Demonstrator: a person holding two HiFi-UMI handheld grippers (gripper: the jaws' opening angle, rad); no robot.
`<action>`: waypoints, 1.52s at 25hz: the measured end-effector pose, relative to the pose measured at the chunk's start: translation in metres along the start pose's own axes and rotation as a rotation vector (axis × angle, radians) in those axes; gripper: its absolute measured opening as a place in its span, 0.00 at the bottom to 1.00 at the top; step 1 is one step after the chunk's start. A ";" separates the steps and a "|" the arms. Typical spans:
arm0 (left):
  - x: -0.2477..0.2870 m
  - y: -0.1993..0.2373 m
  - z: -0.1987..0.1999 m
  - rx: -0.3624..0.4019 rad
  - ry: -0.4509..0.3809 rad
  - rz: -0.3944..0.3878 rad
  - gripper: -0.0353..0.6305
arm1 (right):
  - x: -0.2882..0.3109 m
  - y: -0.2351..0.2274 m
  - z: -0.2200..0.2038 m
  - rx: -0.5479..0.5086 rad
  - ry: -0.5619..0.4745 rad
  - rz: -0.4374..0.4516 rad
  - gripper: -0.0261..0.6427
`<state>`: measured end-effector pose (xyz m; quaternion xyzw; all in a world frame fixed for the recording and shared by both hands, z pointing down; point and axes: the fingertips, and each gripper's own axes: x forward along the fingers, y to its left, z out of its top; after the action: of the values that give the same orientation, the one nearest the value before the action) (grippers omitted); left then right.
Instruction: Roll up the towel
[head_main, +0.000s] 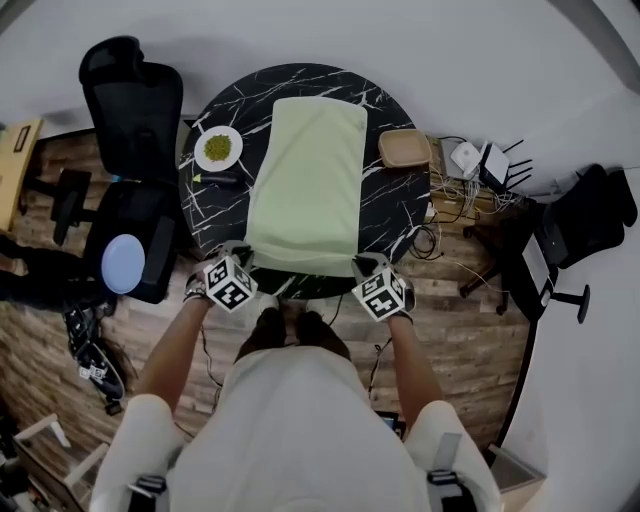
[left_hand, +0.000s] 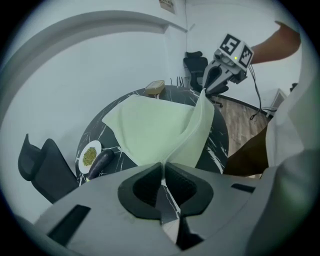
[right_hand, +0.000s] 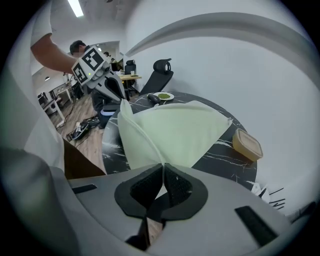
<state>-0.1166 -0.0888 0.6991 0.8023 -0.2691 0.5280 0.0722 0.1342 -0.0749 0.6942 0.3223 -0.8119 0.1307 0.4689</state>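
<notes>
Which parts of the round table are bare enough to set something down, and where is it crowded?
Bare marble lies right of the towel, nearer than the tan container, and left of it, nearer than the eggplant. Crowded: by the plate, and the near edge of the table, where the left gripper and right gripper pinch the towel's corners.

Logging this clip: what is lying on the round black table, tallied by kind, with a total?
Towel: 1
Plate: 1
Eggplant: 1
Tan box: 1
Total: 4
</notes>
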 end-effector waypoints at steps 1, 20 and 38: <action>0.004 0.006 0.003 0.006 0.009 0.010 0.09 | 0.005 -0.005 0.003 -0.008 0.002 -0.005 0.05; 0.025 -0.004 -0.018 0.022 0.107 0.009 0.38 | 0.028 -0.001 -0.012 -0.039 0.025 -0.047 0.24; 0.062 -0.028 -0.050 0.182 0.226 -0.051 0.09 | 0.066 0.034 -0.046 -0.255 0.223 0.068 0.07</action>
<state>-0.1245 -0.0674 0.7805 0.7476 -0.1898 0.6351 0.0422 0.1200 -0.0515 0.7778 0.2162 -0.7751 0.0774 0.5886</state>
